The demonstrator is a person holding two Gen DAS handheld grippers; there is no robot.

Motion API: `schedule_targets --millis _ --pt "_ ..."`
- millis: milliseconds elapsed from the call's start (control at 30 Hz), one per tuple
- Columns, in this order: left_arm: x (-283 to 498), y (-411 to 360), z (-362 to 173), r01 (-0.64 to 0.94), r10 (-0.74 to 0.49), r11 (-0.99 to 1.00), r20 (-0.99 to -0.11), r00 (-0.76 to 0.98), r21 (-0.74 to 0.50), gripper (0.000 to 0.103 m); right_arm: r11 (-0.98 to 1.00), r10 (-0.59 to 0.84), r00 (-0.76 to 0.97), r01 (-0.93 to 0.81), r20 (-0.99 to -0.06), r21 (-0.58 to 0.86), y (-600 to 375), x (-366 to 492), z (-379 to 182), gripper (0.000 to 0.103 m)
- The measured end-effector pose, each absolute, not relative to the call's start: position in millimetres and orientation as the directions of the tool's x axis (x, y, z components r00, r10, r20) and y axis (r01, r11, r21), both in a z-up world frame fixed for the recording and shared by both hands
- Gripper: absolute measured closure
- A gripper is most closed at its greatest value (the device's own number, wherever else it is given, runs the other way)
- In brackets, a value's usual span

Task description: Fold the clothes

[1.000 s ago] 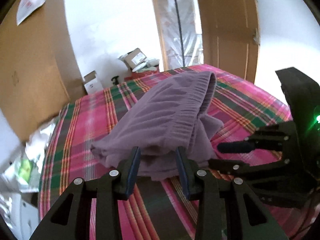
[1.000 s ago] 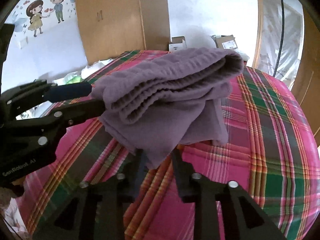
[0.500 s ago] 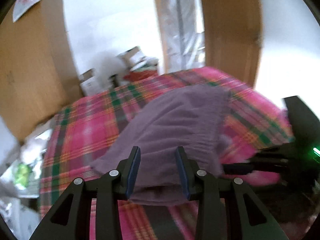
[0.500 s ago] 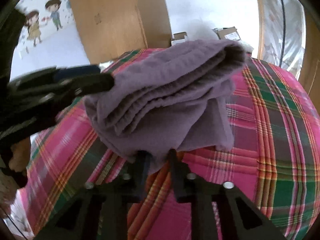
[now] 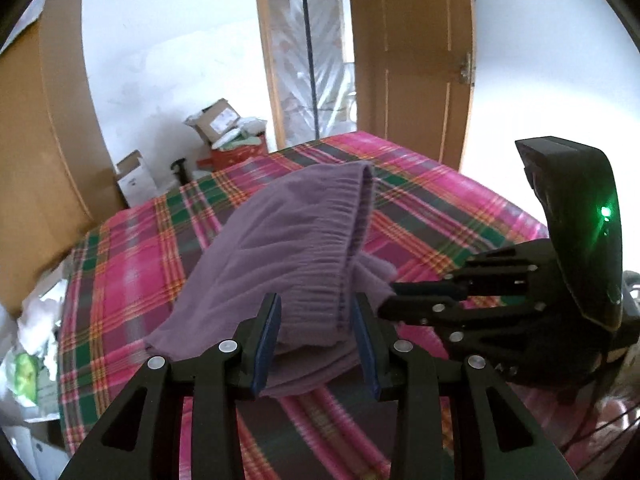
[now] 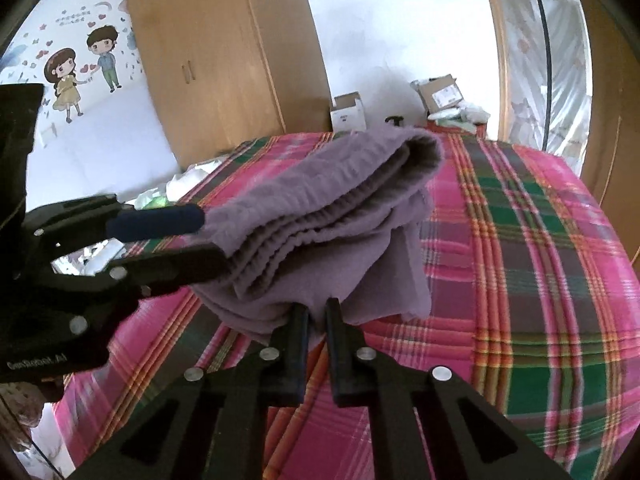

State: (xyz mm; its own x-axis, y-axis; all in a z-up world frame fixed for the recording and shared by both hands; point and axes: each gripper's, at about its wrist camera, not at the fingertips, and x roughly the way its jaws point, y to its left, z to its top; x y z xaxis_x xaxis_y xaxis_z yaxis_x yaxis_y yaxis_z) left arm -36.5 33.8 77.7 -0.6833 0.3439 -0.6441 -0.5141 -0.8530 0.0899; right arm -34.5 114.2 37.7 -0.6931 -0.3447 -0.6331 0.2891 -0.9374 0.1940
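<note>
A purple garment with a gathered elastic waistband is folded into several layers and held up over the plaid bed. My left gripper is shut on the thick near edge, its blue pads pressing both sides. From the right, my right gripper reaches in to the bundle's side. In the right wrist view the garment hangs in stacked folds; my right gripper is shut on its lowest hanging edge. My left gripper clamps the left end.
The bed, in pink, green and orange plaid, stretches away under the garment. Cardboard boxes stand on the floor beyond it. A wooden wardrobe is at the back left, a door at the back right. Bags and clutter lie beside the bed's left edge.
Both grippers have shifted together with the garment still held between them. The blur of half a second ago has settled. Neither grip has changed.
</note>
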Motion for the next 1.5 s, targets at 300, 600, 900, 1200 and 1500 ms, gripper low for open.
schedule_targets --millis 300,600,900,1200,1500 --pt "-65 33 68 -0.436 0.290 -0.900 -0.706 -0.646 0.029 0.069 -0.948 -0.317 -0.728 0.270 -0.608 0.171 121 -24 50 0.099" --pt "-70 9 88 -0.314 0.227 -0.949 -0.654 -0.722 0.017 0.077 -0.963 -0.268 -0.772 0.222 -0.576 0.151 137 -17 64 0.100" --pt "-81 -37 119 -0.146 0.149 -0.988 -0.578 -0.802 -0.051 0.078 -0.990 -0.139 -0.843 0.101 -0.520 0.102 173 -10 90 0.101" --pt "-79 -88 104 0.024 0.051 -0.993 -0.589 -0.807 -0.119 0.078 -0.996 0.012 -0.820 -0.061 -0.572 0.067 215 -24 84 0.101" --pt "-82 -107 54 0.075 0.038 -0.988 -0.679 -0.733 -0.136 0.077 -0.987 -0.032 -0.885 -0.045 -0.464 0.153 216 -5 96 0.099"
